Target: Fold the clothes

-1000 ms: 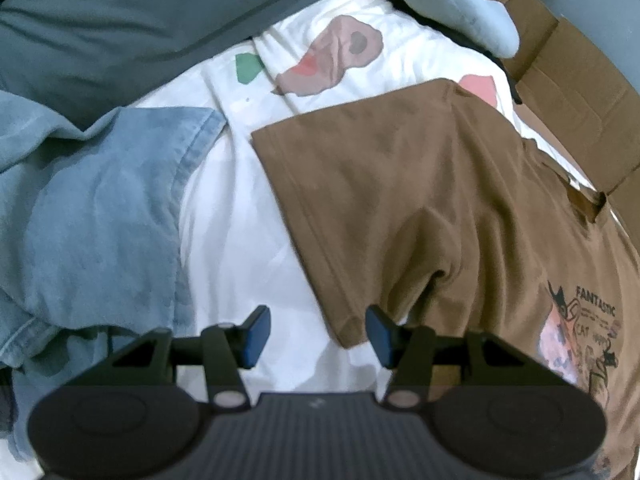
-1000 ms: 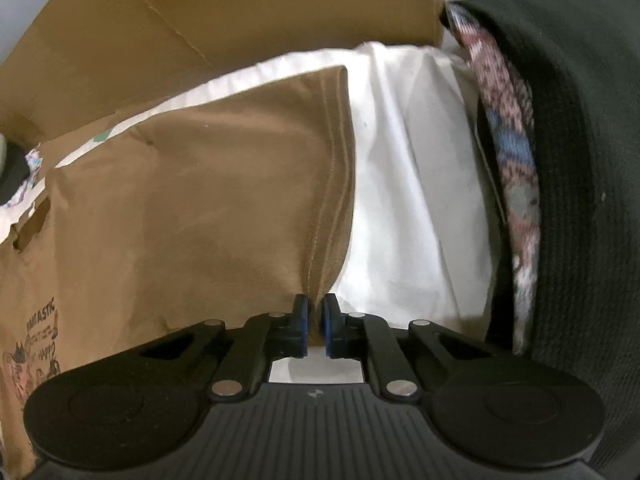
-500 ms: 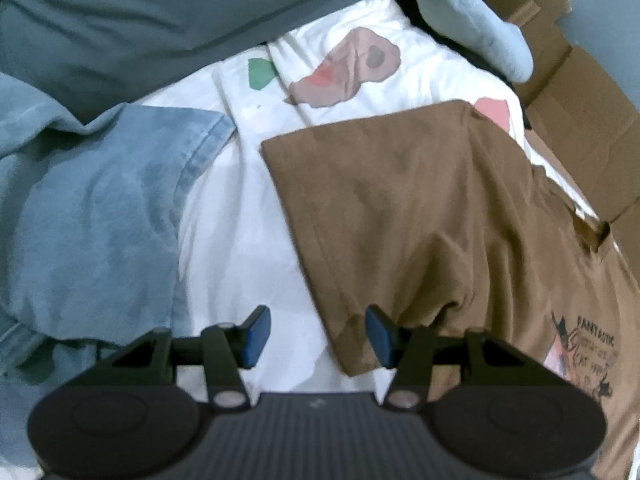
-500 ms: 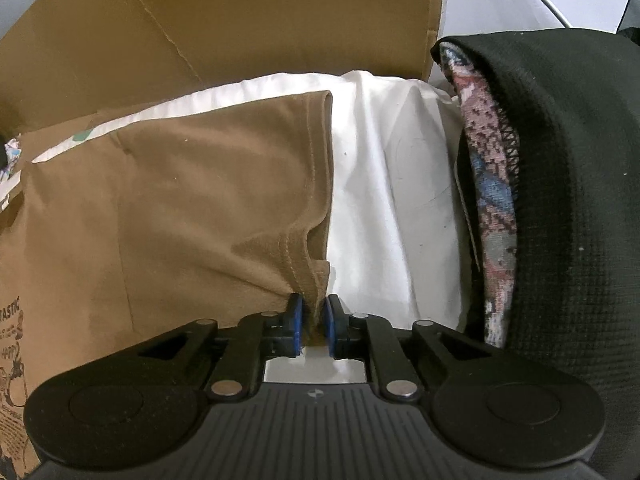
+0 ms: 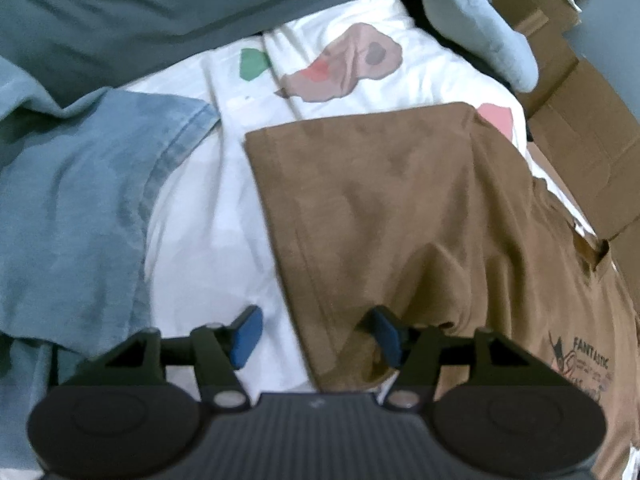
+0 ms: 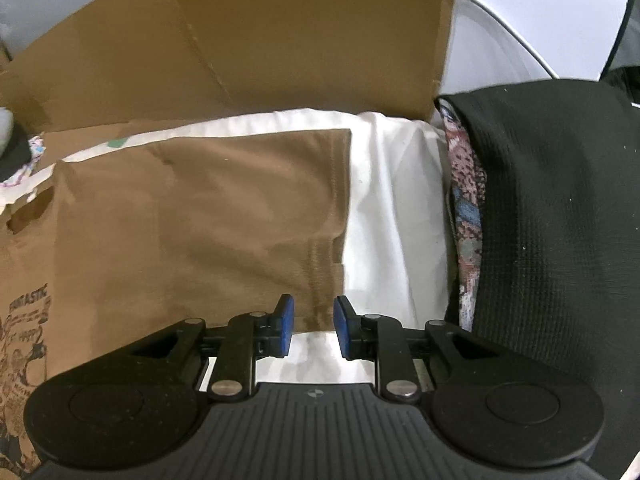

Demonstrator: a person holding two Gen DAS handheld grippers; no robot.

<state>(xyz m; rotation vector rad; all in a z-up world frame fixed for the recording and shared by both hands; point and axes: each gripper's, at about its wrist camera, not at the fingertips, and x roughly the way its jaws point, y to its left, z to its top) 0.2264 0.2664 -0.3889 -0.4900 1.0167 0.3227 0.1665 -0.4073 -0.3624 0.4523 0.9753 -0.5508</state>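
Observation:
A brown T-shirt with a printed cartoon lies flat on a white sheet. My left gripper is open, its jaws either side of the hem edge of one sleeve, right pad over the brown cloth. In the right wrist view the shirt's other sleeve lies flat. My right gripper is open, with the sleeve's hem corner lying loose between the pads.
A light blue denim garment lies left of the shirt. A grey-green pillow and a pale blue cloth sit behind. Cardboard stands at the far side. A dark knit garment over patterned cloth lies right.
My right gripper has opened and let go of the sleeve hem, which now lies flat. My left gripper has moved toward the other sleeve's hem, still open.

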